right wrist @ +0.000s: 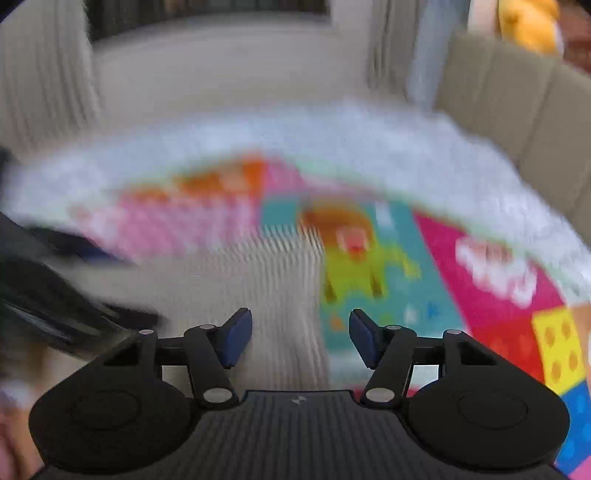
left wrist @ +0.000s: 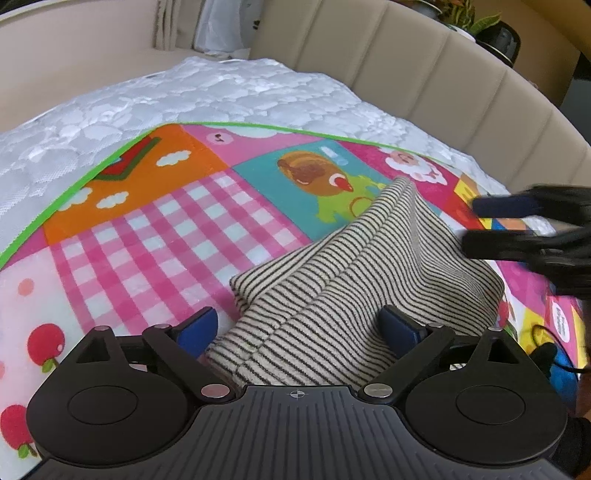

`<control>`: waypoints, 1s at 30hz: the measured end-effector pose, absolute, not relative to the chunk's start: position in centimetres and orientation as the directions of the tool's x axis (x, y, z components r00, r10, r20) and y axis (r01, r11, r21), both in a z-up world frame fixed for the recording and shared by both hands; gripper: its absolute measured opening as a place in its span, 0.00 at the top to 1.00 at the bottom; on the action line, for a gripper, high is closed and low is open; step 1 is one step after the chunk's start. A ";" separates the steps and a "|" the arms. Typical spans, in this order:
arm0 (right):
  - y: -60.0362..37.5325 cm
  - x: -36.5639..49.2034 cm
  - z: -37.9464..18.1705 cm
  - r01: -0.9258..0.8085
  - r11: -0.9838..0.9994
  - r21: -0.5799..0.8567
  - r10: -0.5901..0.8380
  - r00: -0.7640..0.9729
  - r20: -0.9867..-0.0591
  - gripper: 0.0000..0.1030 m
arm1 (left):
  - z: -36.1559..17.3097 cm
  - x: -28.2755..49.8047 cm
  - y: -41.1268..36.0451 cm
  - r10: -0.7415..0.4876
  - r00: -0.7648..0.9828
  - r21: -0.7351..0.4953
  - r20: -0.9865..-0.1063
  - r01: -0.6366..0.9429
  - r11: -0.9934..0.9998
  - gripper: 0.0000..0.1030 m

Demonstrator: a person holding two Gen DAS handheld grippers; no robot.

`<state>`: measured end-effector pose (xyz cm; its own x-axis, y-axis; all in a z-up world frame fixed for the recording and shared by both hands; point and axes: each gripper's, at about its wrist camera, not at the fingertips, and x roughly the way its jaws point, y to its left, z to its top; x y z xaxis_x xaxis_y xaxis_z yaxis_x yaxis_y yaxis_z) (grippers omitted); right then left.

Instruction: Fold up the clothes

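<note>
Lying on a colourful patchwork play mat (left wrist: 177, 221), the striped garment (left wrist: 332, 295) is bunched into a folded heap with one corner peaked up toward the far side. Left gripper (left wrist: 299, 325) sits low over the near edge of the garment, jaws spread wide, blue pads on either side of the cloth; the right-side pad touches the fabric, nothing pinched. The mat has a green border and lies on a white quilted mattress (left wrist: 221, 88), with a beige padded headboard (left wrist: 424, 70) curving behind. In the left wrist view the right gripper (left wrist: 495, 225) enters from the right edge, just at the garment's raised right flank; fingers look parted there, blurred. Right wrist view is heavily motion-blurred: right gripper (right wrist: 301, 338) has its jaws apart, holding nothing between the pads, striped garment (right wrist: 266, 288) below and left of it, mat (right wrist: 461, 277) to the right. Dark blurred shape at the left edge is the left gripper (right wrist: 55, 295). Potted plants (left wrist: 491, 29) sit beyond the headboard.
</note>
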<state>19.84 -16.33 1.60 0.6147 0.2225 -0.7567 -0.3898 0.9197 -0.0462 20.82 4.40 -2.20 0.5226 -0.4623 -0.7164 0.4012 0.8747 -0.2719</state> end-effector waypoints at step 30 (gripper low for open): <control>-16.5 29.4 2.6 -0.324 0.884 0.336 0.457 0.456 -0.764 0.40 | -2.2 22.1 6.7 -0.520 0.410 -0.426 -0.749 0.303 0.852 0.11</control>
